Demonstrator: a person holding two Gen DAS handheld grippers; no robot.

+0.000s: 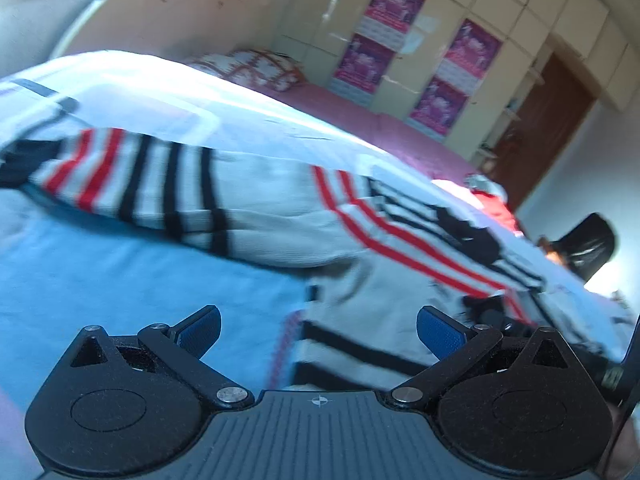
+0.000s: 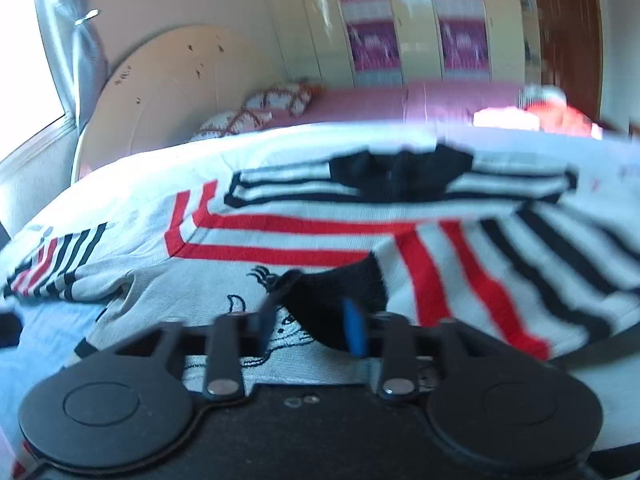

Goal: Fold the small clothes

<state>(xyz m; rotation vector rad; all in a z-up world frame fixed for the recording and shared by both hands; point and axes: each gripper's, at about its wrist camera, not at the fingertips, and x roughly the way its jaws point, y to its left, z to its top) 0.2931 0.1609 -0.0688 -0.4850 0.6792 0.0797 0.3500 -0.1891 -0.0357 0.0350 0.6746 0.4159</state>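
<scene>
A small white knit sweater (image 1: 280,216) with red and black stripes lies on the light blue bedsheet (image 1: 120,272). My left gripper (image 1: 318,332) is open and empty, just above the sweater's lower edge, with its blue pads (image 1: 438,334) spread wide. In the right wrist view the sweater (image 2: 304,236) lies spread with its black collar (image 2: 400,174) at the far side. My right gripper (image 2: 310,326) has its fingers partly closed around the sleeve's black cuff (image 2: 340,300), folded over the sweater's body. A cartoon print shows beneath.
A patterned pillow (image 1: 256,68) and a pink sheet (image 1: 360,116) lie at the bed's far side. A cream wardrobe (image 1: 460,40) with pink posters and a brown door (image 1: 540,128) stand behind. Red cloth (image 2: 560,118) lies far right. A dark object (image 1: 592,244) sits at the bed's right edge.
</scene>
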